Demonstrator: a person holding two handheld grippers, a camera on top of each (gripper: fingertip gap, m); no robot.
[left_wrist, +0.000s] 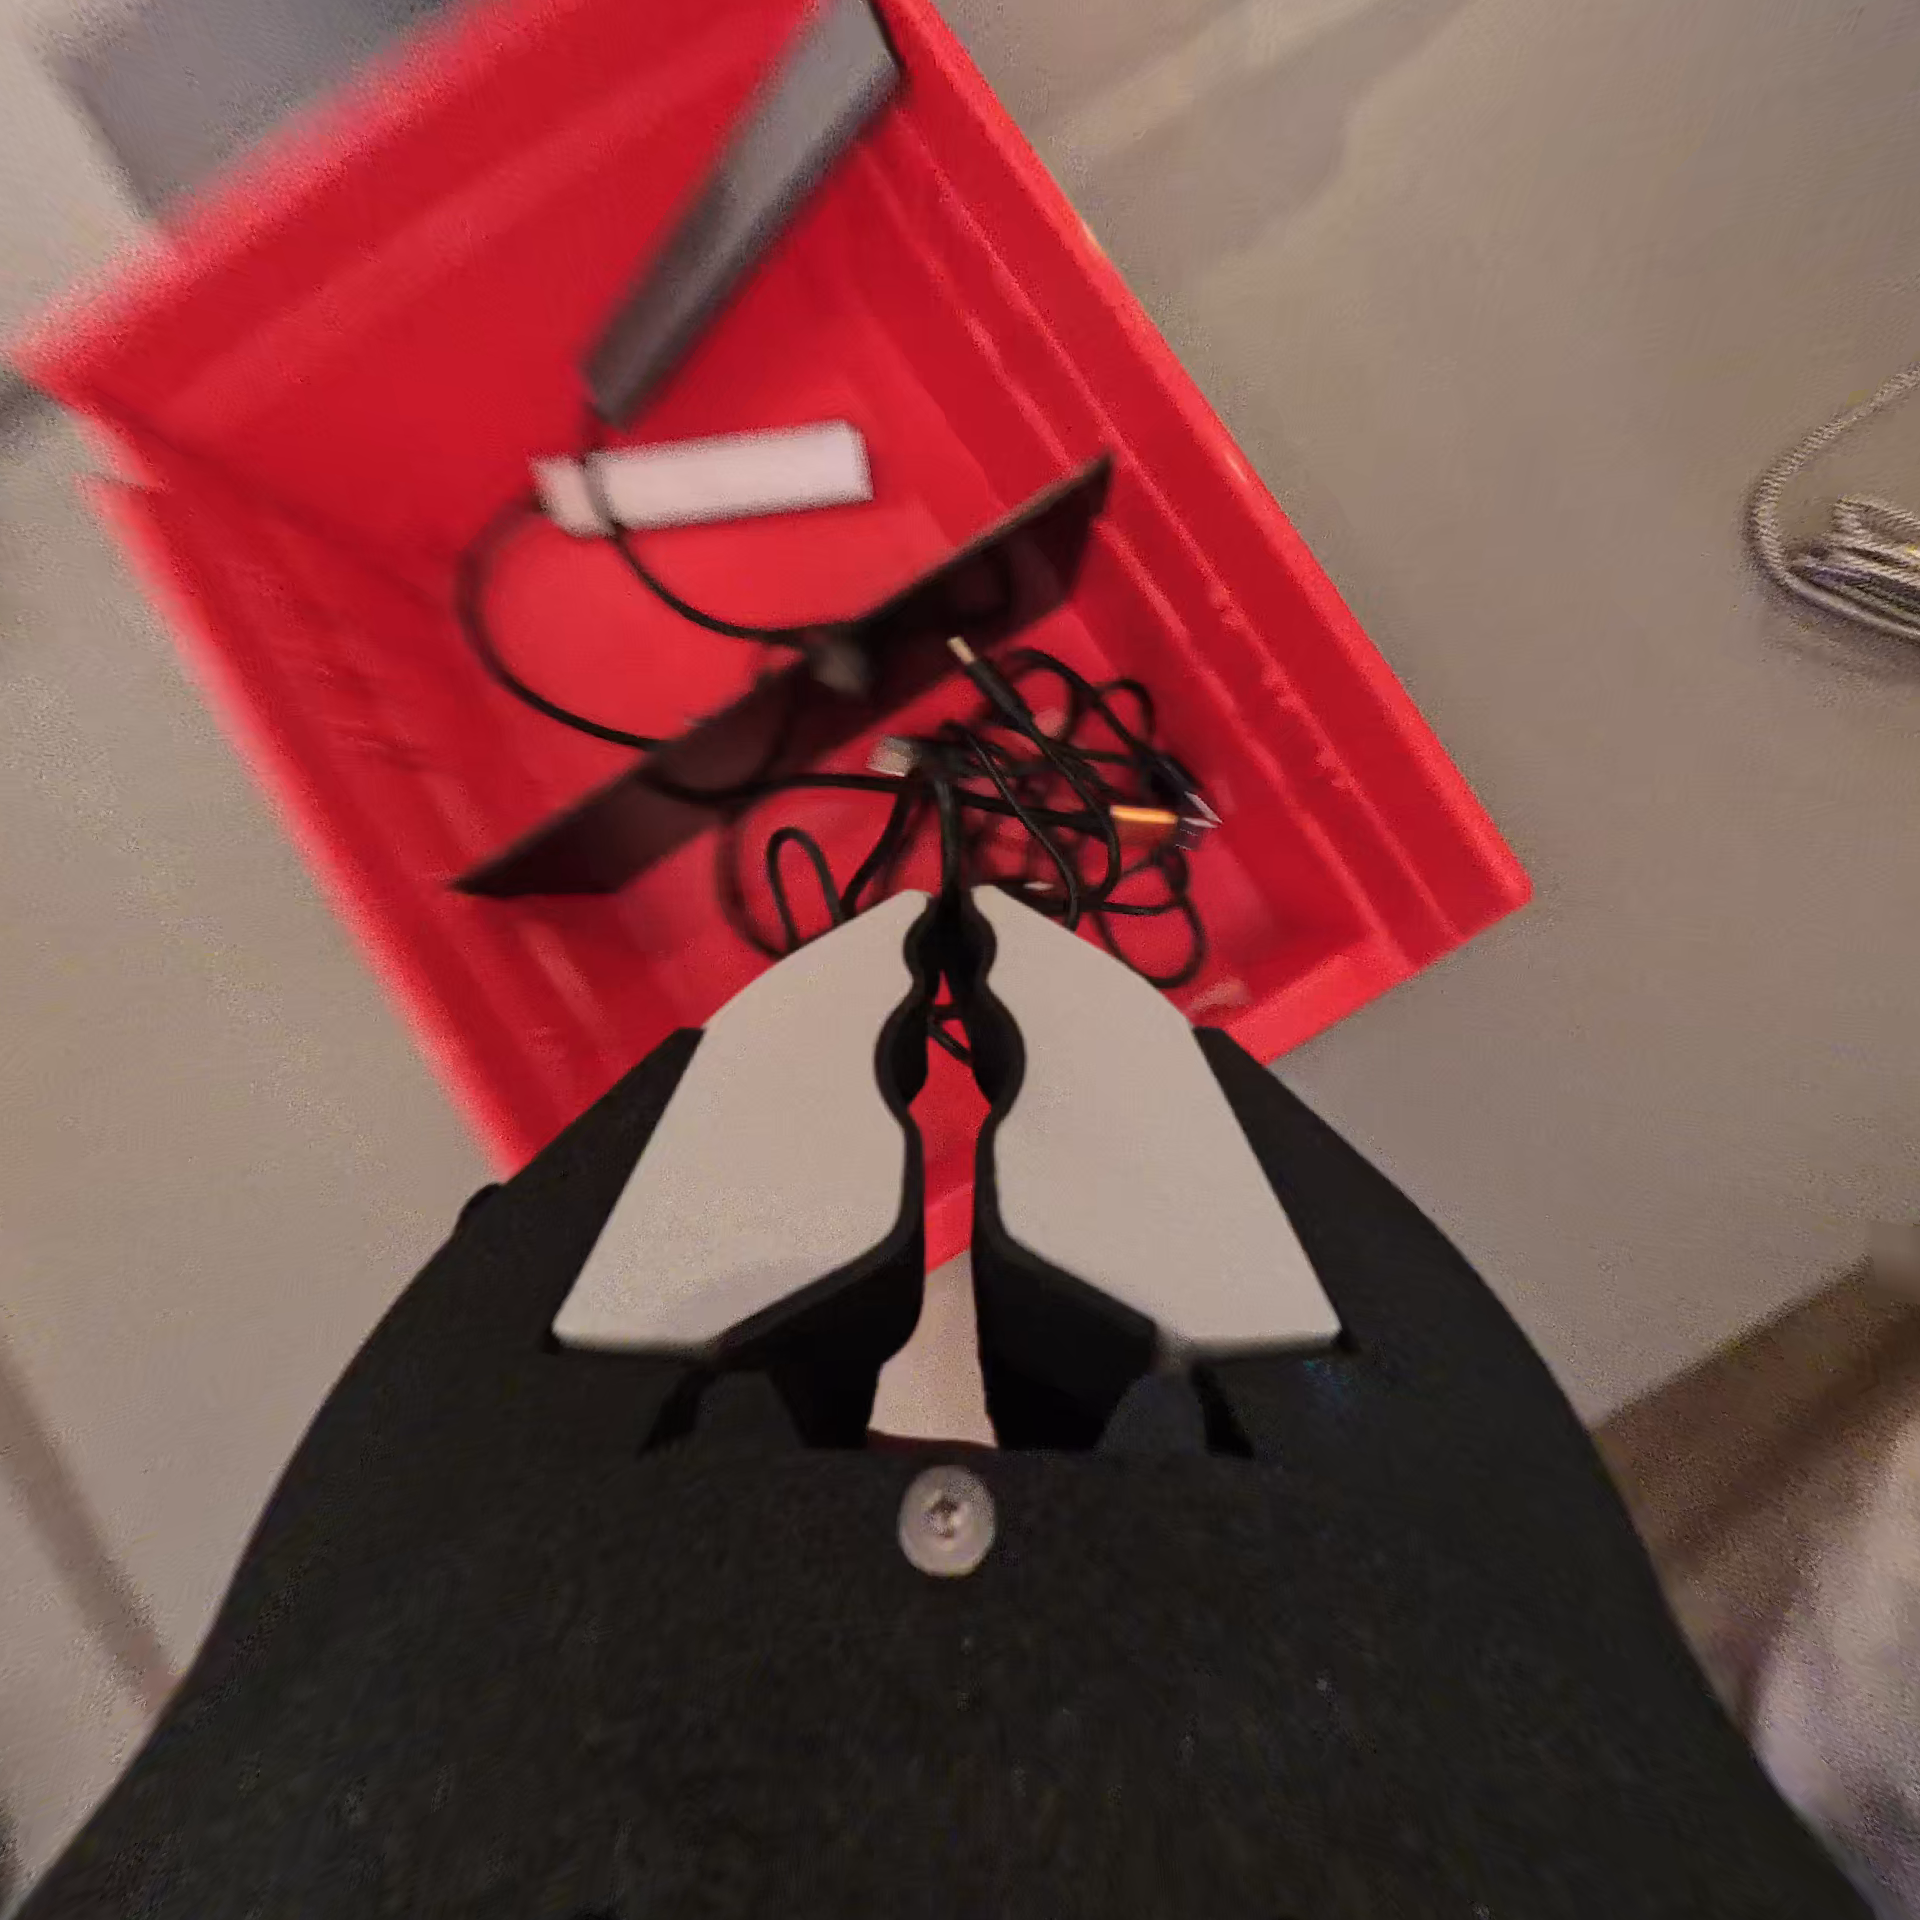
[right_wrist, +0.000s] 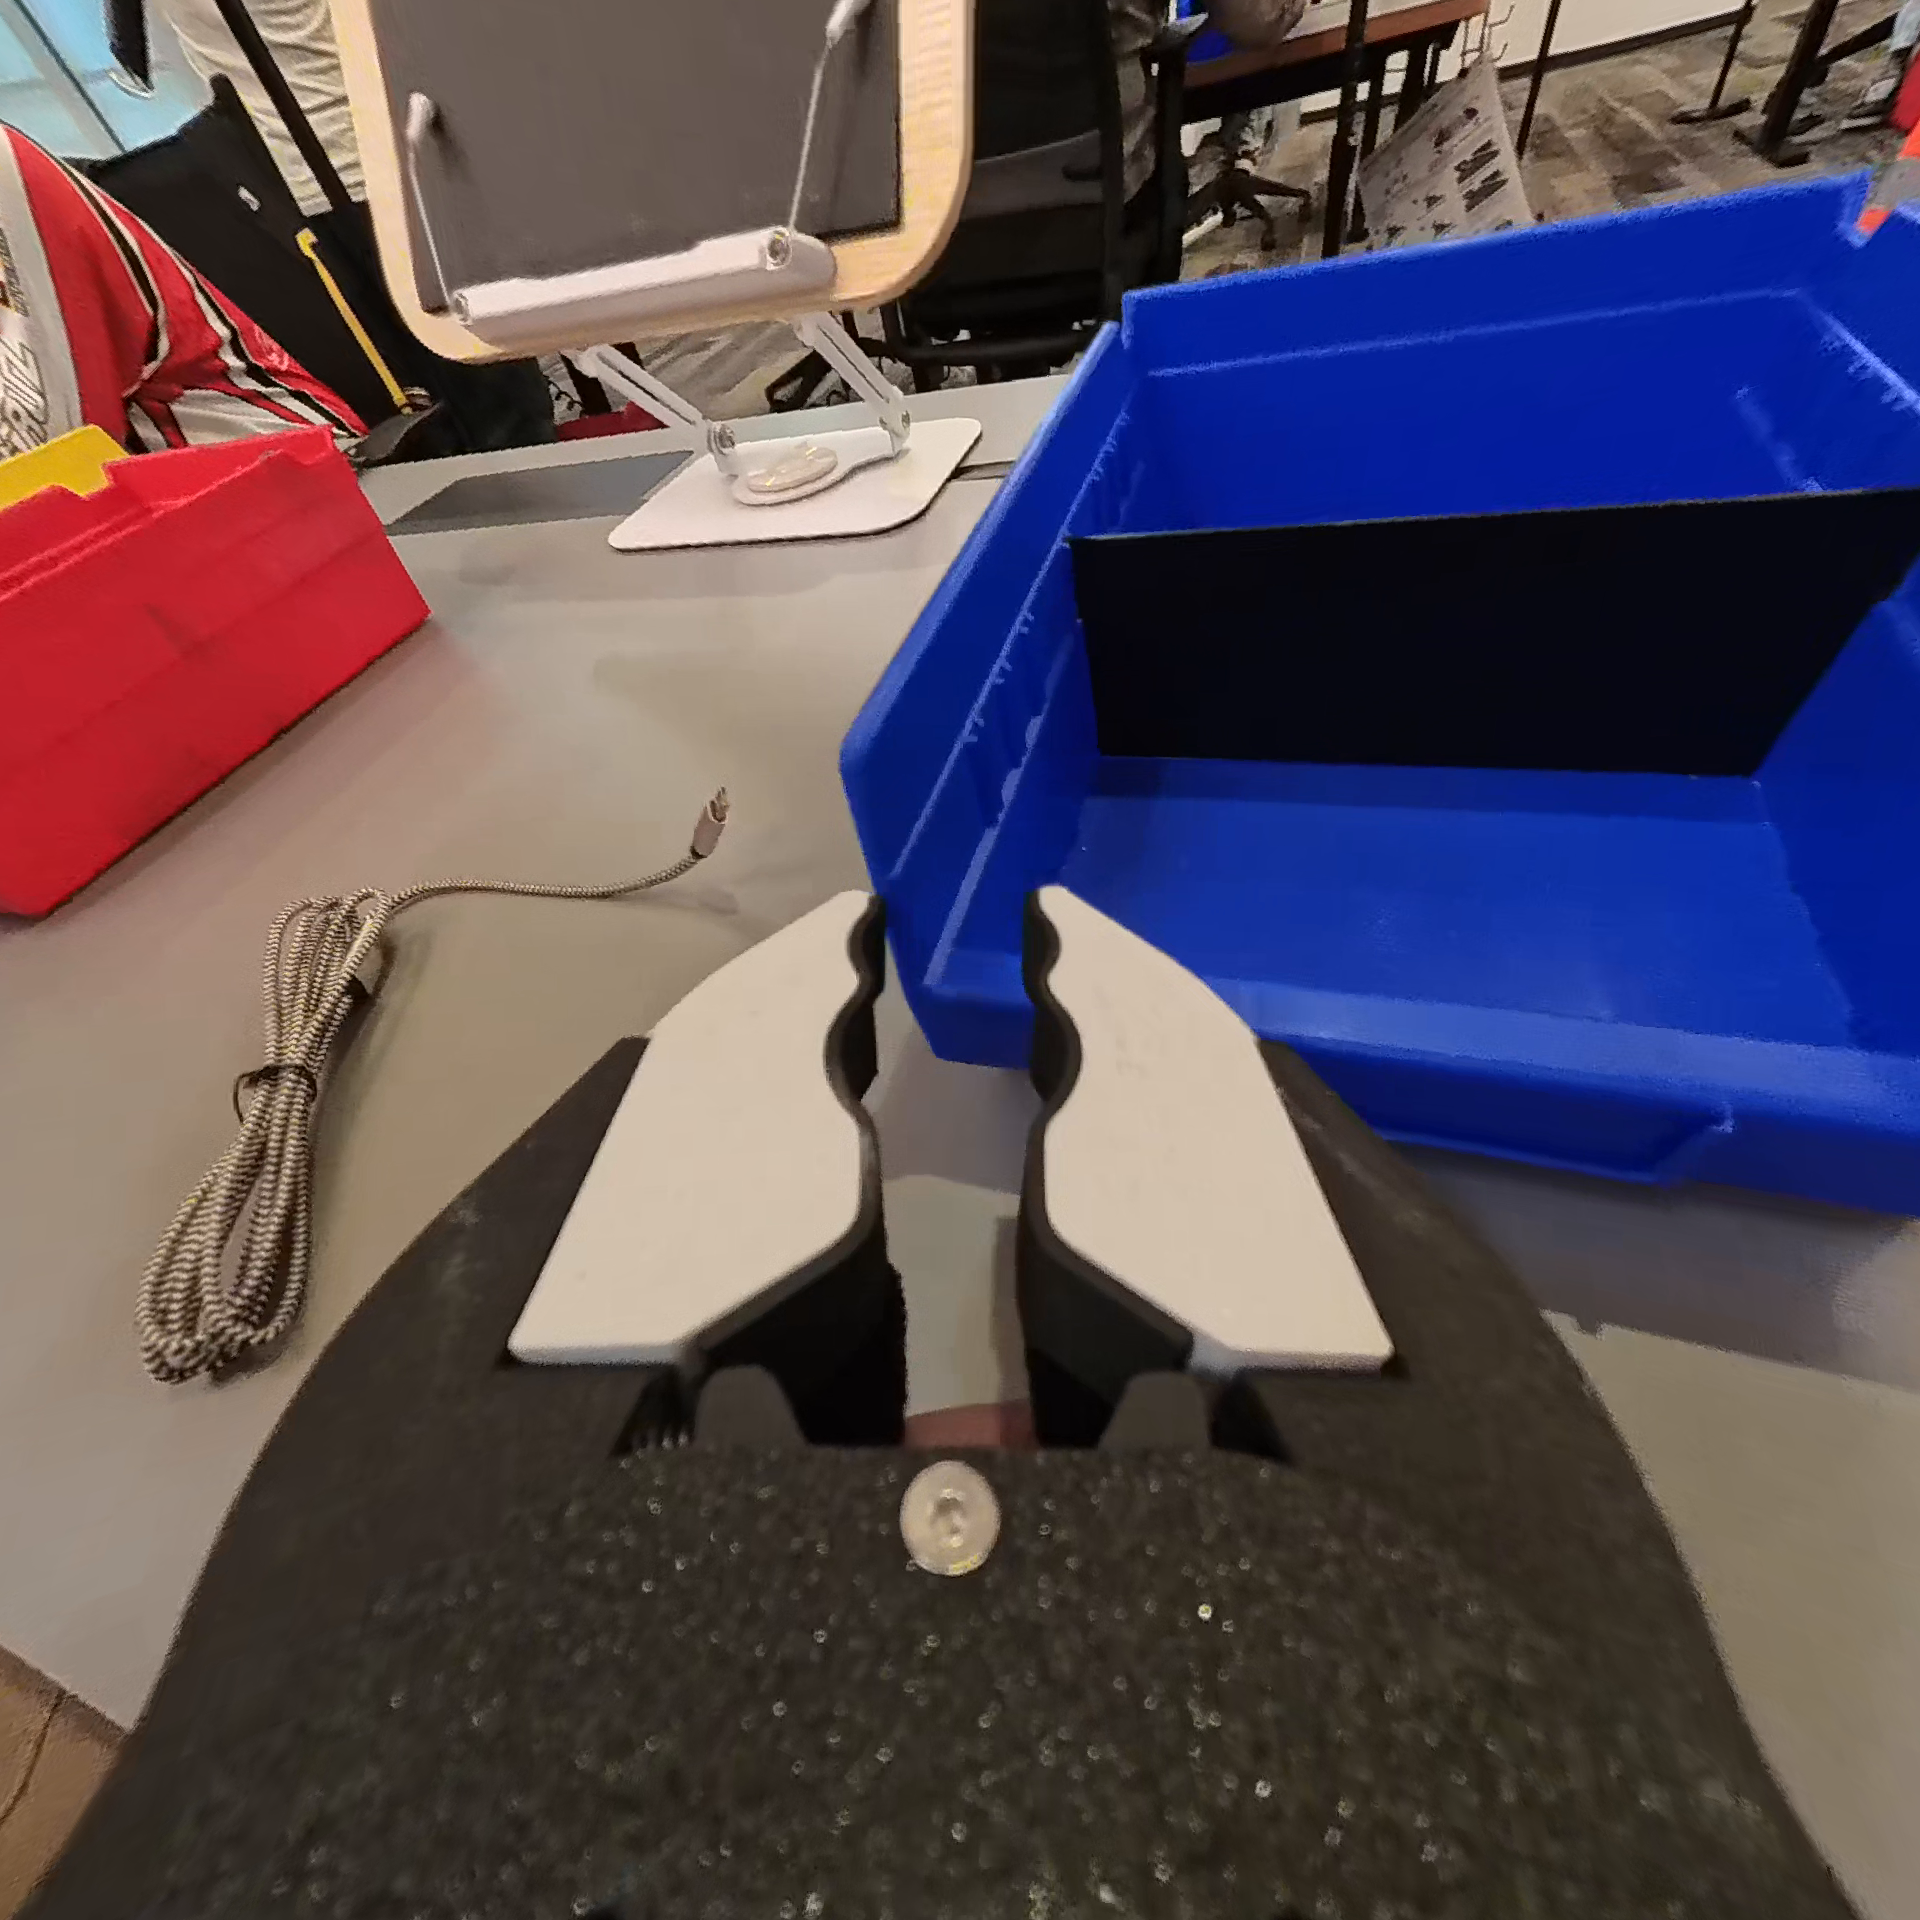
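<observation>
The left gripper (left_wrist: 948, 904) has its fingers pinched on a strand of the tangled black cable (left_wrist: 1049, 800), which lies in the red bin's (left_wrist: 1195, 582) near compartment. The right gripper (right_wrist: 954, 914) hovers with its fingers narrowly parted and empty, at the blue bin's (right_wrist: 1455, 1049) near left corner; a braided cable (right_wrist: 270, 1101) lies on the desk (right_wrist: 623, 748) to its left.

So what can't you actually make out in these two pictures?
- Left view: red bin blurred by motion; plugs in the cable tangle unclear.
- Left view: braided cable cut off by the edge.
- Right view: blue bin rear compartment hidden behind its divider.
</observation>
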